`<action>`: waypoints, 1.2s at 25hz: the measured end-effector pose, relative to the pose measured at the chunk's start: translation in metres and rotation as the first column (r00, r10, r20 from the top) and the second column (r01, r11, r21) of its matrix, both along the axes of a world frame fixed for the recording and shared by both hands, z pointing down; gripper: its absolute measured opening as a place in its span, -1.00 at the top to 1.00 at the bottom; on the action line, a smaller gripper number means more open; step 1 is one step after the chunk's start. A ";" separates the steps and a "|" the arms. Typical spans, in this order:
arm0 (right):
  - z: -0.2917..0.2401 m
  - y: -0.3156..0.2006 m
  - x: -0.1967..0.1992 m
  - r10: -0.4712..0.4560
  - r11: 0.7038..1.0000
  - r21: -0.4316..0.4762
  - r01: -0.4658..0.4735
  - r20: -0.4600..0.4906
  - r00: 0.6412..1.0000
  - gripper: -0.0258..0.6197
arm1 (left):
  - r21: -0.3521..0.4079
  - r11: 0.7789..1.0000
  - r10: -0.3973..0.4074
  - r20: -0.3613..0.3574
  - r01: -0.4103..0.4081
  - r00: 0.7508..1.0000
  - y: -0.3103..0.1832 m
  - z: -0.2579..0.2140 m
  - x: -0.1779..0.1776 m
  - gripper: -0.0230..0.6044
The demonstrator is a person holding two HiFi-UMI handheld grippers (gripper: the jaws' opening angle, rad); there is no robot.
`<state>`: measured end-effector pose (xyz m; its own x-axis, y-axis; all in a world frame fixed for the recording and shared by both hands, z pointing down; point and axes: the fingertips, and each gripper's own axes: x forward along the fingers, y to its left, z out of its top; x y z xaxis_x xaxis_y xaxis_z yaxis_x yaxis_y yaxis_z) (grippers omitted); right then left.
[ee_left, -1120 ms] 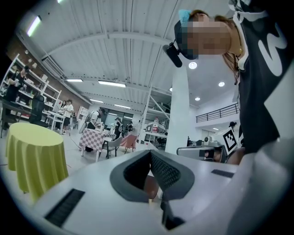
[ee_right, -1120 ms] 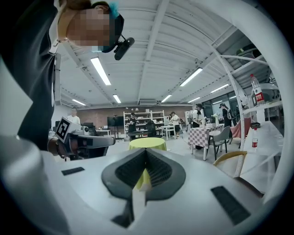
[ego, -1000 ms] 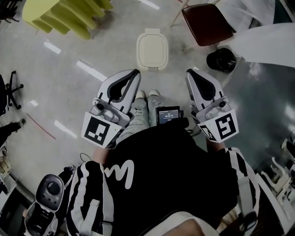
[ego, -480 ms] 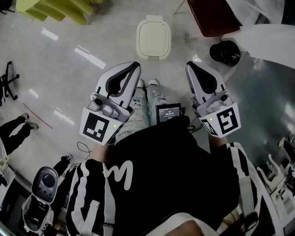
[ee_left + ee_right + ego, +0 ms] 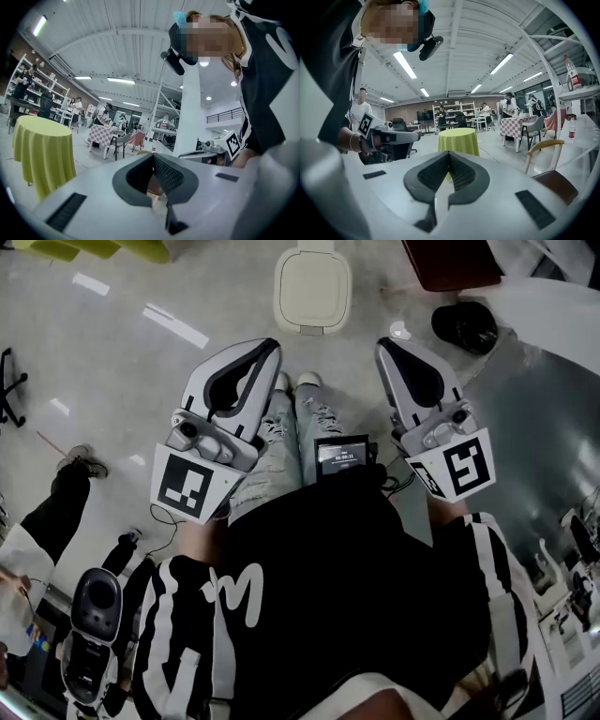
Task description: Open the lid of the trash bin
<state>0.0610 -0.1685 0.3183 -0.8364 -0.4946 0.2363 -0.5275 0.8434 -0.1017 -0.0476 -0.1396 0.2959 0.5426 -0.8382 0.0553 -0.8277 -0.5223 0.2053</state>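
Both grippers point forward, one on each side of the person's legs [image 5: 281,451]. The left gripper [image 5: 270,347] sits short of the trash bin [image 5: 313,327] and to its left, the right gripper [image 5: 384,345] short of it and to its right, neither touching it. Each has its jaws pressed together, with nothing between them. The bin stands on the floor [image 5: 141,381] just beyond the shoes [image 5: 298,381], its lid [image 5: 312,287] down. The picture's top edge cuts off its far edge, and neither gripper view shows it.

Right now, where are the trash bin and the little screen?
trash bin [image 5: 313,287]: head view, middle of its closed cream top.
little screen [image 5: 342,457]: head view, centre of its lit display.
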 end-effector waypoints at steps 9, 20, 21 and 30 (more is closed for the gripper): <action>0.038 -0.004 -0.012 -0.045 0.998 -0.040 0.044 -0.022 0.999 0.91 | -0.026 1.000 -0.003 -0.003 0.003 1.000 -0.006 0.029 0.000 0.90; 0.090 0.001 -0.025 -0.106 0.989 -0.105 0.102 -0.034 0.994 0.91 | -0.065 0.998 -0.029 -0.019 0.028 0.999 -0.004 0.065 0.000 0.90; 0.094 0.000 -0.026 -0.105 0.989 -0.112 0.101 -0.035 0.994 0.91 | -0.066 0.997 -0.028 -0.020 0.027 0.999 -0.004 0.067 0.000 0.90; 0.123 -0.002 -0.033 -0.133 0.984 -0.132 0.124 -0.065 0.989 0.91 | -0.085 0.996 -0.042 -0.012 0.041 0.999 -0.006 0.081 -0.004 0.90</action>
